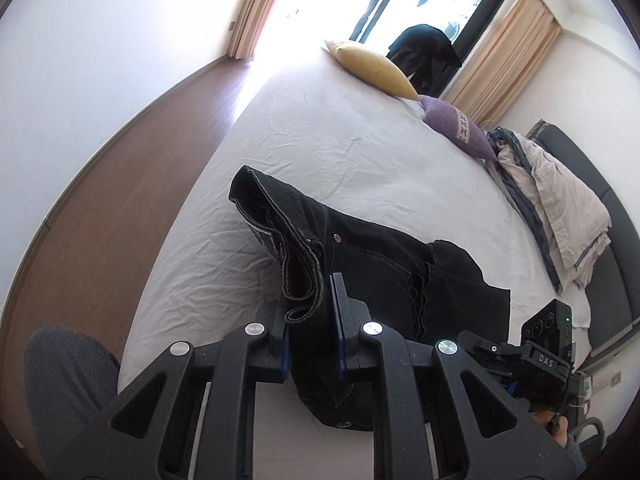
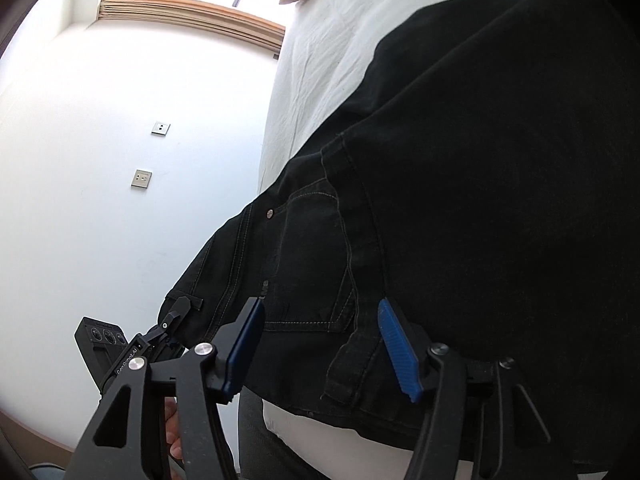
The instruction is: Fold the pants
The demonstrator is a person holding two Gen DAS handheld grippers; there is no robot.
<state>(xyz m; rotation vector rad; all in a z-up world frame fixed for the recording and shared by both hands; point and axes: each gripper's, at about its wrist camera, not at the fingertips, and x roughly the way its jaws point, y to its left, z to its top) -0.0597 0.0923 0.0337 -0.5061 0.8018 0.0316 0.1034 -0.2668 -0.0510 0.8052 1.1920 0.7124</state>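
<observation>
Black jeans (image 1: 372, 264) lie on a bed with a pale grey sheet (image 1: 320, 136). My left gripper (image 1: 310, 332) is shut on a bunched fold of the jeans' waistband and lifts it off the sheet. In the right wrist view the jeans (image 2: 460, 168) fill most of the frame, with a rivet and pocket seams showing. My right gripper (image 2: 322, 344) is open, its blue pads (image 2: 398, 354) on either side of the waistband near a belt loop, not clamped. The right gripper's body shows in the left wrist view (image 1: 548, 352), and the left gripper's body in the right wrist view (image 2: 120, 352).
A yellow pillow (image 1: 372, 68), a purple pillow (image 1: 456, 124) and a folded grey duvet (image 1: 560, 208) lie along the far side of the bed. Wooden floor (image 1: 100, 184) runs along the bed's left edge. A white wall with sockets (image 2: 141, 179) is beside the bed.
</observation>
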